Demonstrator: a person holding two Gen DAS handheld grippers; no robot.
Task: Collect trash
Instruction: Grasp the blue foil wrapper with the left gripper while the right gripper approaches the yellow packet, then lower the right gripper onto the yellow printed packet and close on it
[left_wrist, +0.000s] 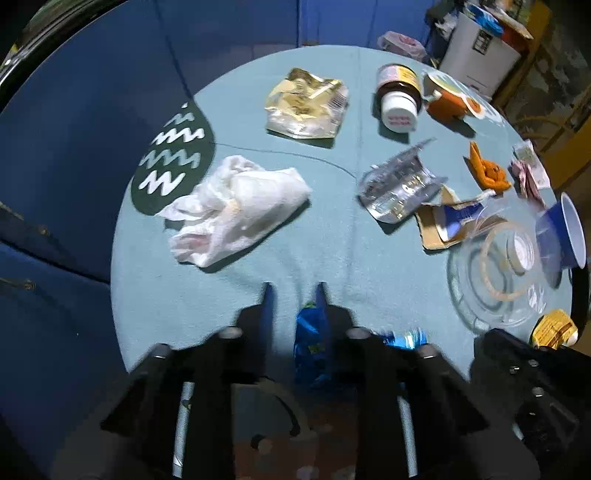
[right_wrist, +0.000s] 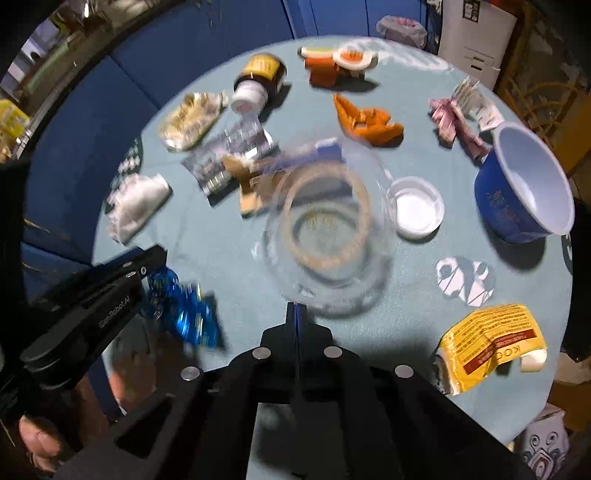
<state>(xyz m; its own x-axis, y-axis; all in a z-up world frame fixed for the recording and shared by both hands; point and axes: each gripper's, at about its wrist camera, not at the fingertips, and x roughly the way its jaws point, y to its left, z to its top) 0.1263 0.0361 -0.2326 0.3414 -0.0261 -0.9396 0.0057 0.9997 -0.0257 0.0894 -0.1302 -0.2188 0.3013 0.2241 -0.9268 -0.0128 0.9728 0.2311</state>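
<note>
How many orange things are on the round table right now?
2. An orange carton with a white round end lies at the far edge beside the brown jar; a crumpled orange wrapper sits nearer, between it and the blue bowl. Others may be hidden.

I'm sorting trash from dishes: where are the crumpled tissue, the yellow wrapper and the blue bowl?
crumpled tissue (left_wrist: 236, 206): left wrist view, on the middle of the wad.
yellow wrapper (right_wrist: 491, 339): right wrist view, on its printed face.
blue bowl (right_wrist: 509, 206): right wrist view, on its outer wall.

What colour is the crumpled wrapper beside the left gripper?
Shiny blue crumpled wrapper; clearest in the right wrist view.
</note>
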